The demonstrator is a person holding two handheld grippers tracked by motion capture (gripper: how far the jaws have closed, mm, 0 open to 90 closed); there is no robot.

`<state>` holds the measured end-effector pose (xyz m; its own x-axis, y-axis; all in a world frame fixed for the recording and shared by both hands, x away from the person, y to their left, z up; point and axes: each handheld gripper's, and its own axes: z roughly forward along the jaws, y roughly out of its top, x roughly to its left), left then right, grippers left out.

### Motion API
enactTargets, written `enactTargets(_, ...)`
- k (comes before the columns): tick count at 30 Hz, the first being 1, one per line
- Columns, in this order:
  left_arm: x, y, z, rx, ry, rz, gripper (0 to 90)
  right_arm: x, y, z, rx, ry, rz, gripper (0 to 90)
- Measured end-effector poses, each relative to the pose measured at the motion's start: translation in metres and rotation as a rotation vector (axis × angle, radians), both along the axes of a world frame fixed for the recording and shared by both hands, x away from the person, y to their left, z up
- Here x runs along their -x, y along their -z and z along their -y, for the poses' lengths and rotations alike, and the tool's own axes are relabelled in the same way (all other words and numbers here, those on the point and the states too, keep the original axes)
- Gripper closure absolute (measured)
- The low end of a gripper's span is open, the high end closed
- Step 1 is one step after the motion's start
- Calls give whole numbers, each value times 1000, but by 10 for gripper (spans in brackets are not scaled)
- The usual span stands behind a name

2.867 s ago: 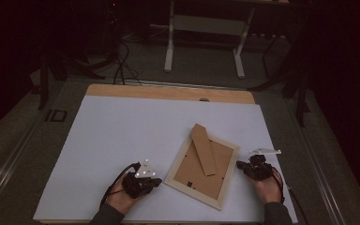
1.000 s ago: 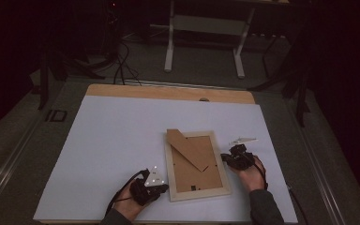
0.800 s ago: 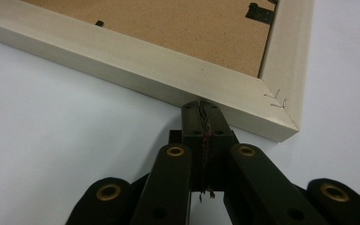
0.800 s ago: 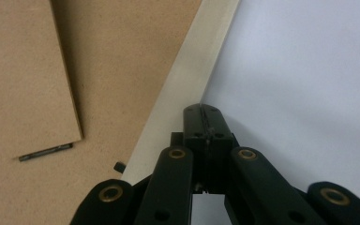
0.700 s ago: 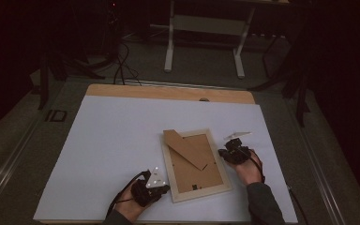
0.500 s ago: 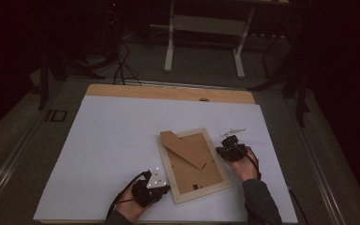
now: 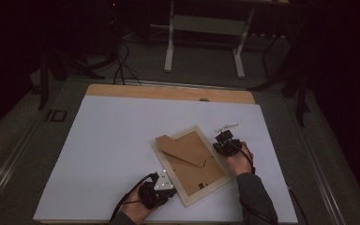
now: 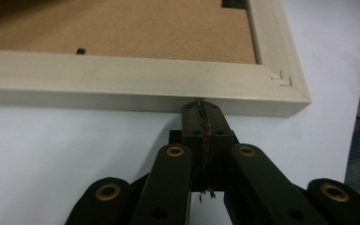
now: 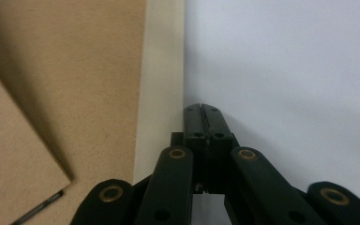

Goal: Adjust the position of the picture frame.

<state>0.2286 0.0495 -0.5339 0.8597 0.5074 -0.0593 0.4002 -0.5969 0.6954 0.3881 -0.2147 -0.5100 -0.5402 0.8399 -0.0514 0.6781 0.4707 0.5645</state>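
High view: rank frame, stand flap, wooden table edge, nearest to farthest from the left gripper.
From the left gripper, shut, near bottom centre:
1. Frame: its near edge is right at the jaw tips.
2. Stand flap: on the frame's back, up and to the right.
3. Wooden table edge: along the far side.

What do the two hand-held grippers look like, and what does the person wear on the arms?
Both the left gripper and the right gripper have black jaws on black link arms with brass-coloured rivets. In the high view, the left gripper carries a grey three-cornered plate, black cables trail from both, and the right sleeve is dark grey.
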Motion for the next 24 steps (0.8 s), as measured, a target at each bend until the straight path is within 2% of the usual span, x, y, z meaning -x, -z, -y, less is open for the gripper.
enactTargets(7, 2, 0, 18, 3, 9, -4, 900, -14, 0, -9, 17, 19, 3, 900)
enactTargets(12, 6, 0, 35, 9, 30, -7, 900, -17, -3, -15, 40, 5, 16, 900)
enactTargets(14, 7, 0, 45, 8, 37, -4, 900, -17, -6, -15, 24, -3, 22, 900)
enactTargets(15, 7, 0, 50, 3, 38, -1, 900, -18, -8, -15, 0, -16, 28, 899)
enactTargets(16, 7, 0, 50, 3, 38, -1, 900, -18, -8, -15, 0, -16, 28, 899)
enactTargets(17, 6, 0, 57, 7, 32, 3, 900, -18, -10, -16, -20, -36, 29, 898)
enactTargets(18, 5, 0, 60, 14, 30, 0, 900, -17, -11, -19, 15, -52, 44, 898)
enactTargets(19, 4, 1, 62, 15, 29, -3, 900, -17, -11, -20, 20, -52, 52, 898)
enactTargets(22, 3, 2, 67, 29, 20, 0, 900, -16, -11, -16, -14, -35, 58, 898)
enactTargets(24, 2, 1, 67, 32, 24, -4, 900, -15, -10, -14, -16, -34, 59, 898)
